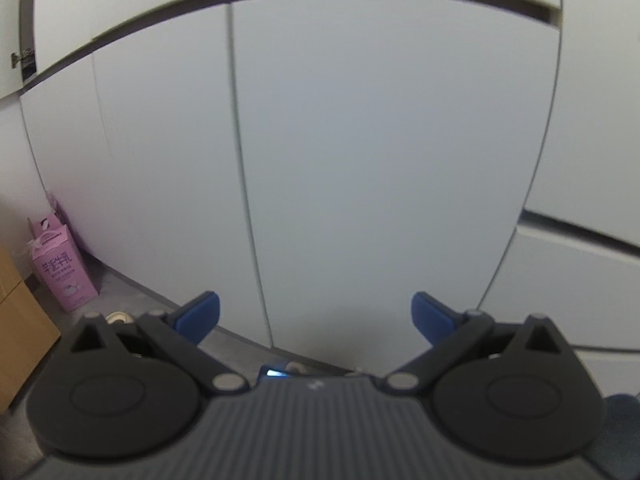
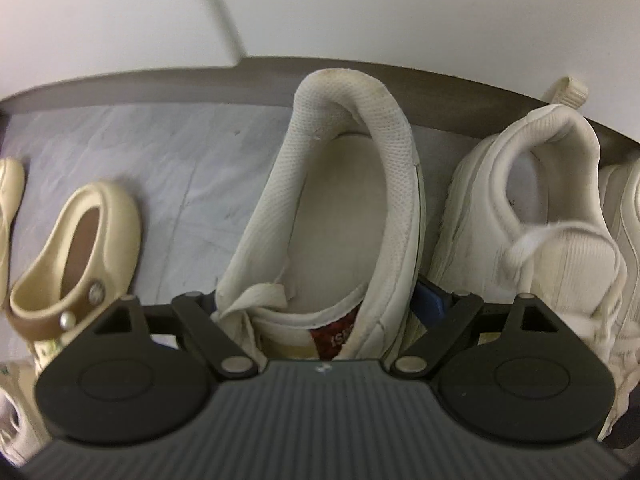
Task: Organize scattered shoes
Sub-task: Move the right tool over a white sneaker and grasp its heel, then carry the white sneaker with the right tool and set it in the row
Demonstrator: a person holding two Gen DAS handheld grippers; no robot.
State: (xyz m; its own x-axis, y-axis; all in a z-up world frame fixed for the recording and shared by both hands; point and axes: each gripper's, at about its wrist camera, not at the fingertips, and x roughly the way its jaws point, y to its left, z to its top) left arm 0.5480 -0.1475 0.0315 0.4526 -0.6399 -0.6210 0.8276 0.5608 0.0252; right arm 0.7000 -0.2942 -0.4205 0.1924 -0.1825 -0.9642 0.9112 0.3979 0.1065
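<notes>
Carrying the white sneaker [image 2: 340,208], clamped across its tongue end by the right gripper [image 2: 320,300], toward the wall beside the chunky sneaker [image 2: 532,216], keeping it level and heel-first, while leaving the left gripper [image 1: 316,312] spread and empty.

a home entryway: white cupboard doors [image 1: 360,160], shoes [image 2: 332,208] lined along the baseboard (a pink carton [image 1: 64,272] nearby).
</notes>
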